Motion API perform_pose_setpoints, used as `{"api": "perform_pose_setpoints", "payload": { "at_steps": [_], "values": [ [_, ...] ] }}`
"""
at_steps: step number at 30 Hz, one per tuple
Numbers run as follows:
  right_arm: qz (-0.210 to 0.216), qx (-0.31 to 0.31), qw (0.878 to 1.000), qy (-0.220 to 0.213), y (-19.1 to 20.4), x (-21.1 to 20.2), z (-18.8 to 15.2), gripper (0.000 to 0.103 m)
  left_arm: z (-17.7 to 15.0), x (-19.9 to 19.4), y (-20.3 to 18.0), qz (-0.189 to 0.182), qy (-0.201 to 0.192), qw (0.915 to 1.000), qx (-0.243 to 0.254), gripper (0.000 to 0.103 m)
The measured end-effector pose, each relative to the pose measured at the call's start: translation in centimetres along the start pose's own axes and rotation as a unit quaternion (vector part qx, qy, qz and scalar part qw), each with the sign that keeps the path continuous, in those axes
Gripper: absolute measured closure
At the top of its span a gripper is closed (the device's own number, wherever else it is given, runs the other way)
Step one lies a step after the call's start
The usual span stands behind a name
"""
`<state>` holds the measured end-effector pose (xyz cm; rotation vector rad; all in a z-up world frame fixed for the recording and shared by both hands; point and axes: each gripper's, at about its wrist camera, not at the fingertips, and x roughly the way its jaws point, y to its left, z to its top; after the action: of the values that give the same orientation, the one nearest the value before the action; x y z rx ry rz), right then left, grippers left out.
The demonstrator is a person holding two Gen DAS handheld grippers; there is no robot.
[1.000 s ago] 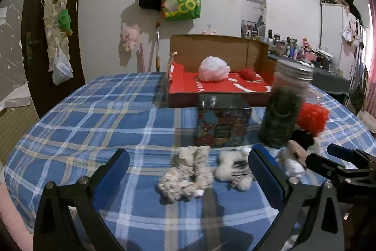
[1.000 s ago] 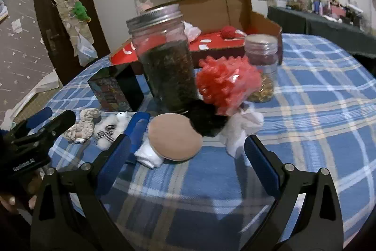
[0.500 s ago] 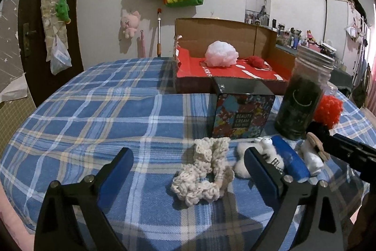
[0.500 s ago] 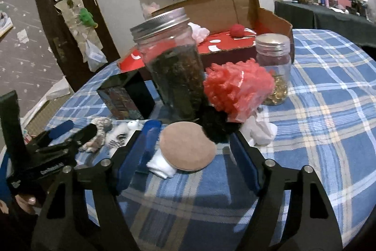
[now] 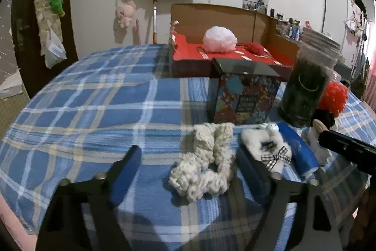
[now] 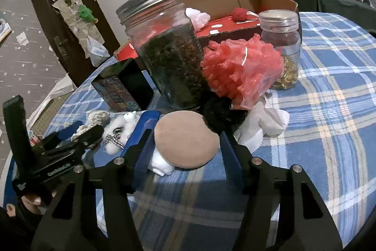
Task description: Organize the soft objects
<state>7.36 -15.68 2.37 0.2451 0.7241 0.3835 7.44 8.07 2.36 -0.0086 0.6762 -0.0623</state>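
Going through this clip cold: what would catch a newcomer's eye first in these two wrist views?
Probably the tall jar of dark leaves near the middle of the blue plaid tablecloth, with a bright red mesh puff against its right side. In front, the right gripper brackets a round tan powder puff, while the left gripper straddles a cream knitted scrunchie; both jaws have just been closing.
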Motion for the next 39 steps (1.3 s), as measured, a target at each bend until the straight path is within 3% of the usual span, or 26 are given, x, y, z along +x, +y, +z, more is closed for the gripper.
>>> {"api": "perform_pose_setpoints", "payload": {
  "at_steps": [1, 2, 3, 4, 7, 9, 20, 39],
  "values": [
    [0.006, 0.003, 1.0, 0.001, -0.1, 0.1, 0.0, 0.053, -0.1, 0.3, 0.0, -0.01, 0.005, 0.9999, 0.0, 0.044],
    [0.012, 0.005, 1.0, 0.004, -0.3, 0.1, 0.1, 0.055, -0.2, 0.3, 0.0, -0.017, 0.005, 0.9998, -0.002, 0.049],
    [0.017, 0.007, 1.0, 0.005, -0.4, 0.1, 0.1, 0.063, -0.2, 0.2, 0.0, -0.018, 0.002, 0.9998, -0.002, 0.065],
    [0.02, 0.009, 1.0, 0.004, -0.5, 0.0, 0.1, 0.074, -0.1, 0.1, 0.0, -0.022, 0.003, 0.9998, -0.001, 0.072],
    [0.034, 0.011, 0.999, 0.011, -0.6, -0.1, 0.0, 0.084, 0.1, -0.2, 0.0, -0.036, 0.003, 0.9992, -0.015, 0.074],
    [0.032, 0.006, 0.999, 0.001, -0.3, -0.7, -0.1, 0.086, 0.4, -0.5, -0.2, -0.043, 0.002, 0.9989, -0.017, 0.074],
    [0.018, -0.028, 0.999, -0.029, 0.4, -3.8, 0.0, 0.086, 1.4, -3.3, -3.4, -0.078, -0.032, 0.9964, -0.001, 0.074],
    [-0.006, -0.054, 0.998, -0.04, -0.8, -6.1, 0.3, 0.086, 1.7, -3.8, -9.2, -0.129, -0.037, 0.9903, 0.036, 0.074]
  ]
}}
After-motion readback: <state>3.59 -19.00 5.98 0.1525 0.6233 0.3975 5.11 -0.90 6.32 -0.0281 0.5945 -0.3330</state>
